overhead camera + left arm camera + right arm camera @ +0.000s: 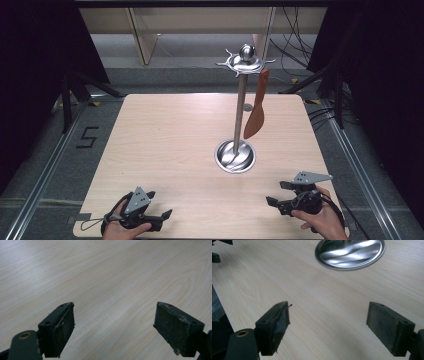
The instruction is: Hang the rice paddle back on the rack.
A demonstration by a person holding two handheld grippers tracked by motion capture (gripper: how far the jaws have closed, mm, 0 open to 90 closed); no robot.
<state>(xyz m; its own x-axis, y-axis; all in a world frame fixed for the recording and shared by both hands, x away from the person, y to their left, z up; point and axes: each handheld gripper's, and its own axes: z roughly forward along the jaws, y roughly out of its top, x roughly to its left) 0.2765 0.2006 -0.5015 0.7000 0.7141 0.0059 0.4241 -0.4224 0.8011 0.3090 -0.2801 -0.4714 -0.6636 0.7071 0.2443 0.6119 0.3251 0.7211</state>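
Spatula [256, 111] on rack [239, 107], well apart from both gaping tongs [276, 193].

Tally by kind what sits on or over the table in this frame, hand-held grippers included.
Hand-held gripper: 2, left hand-held gripper and right hand-held gripper, both open and empty
Metal utensil stand: 1
Brown spatula hanging from the stand: 1
Total: 4

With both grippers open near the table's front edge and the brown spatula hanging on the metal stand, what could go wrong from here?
1. The spatula hangs from one hook of the tall stand; a careless pull could swing it off or tip the stand.
2. The stand's round base lies close ahead of the right gripper, so a low reach could knock it.
3. The left gripper sits near the table edge, its cable could snag.
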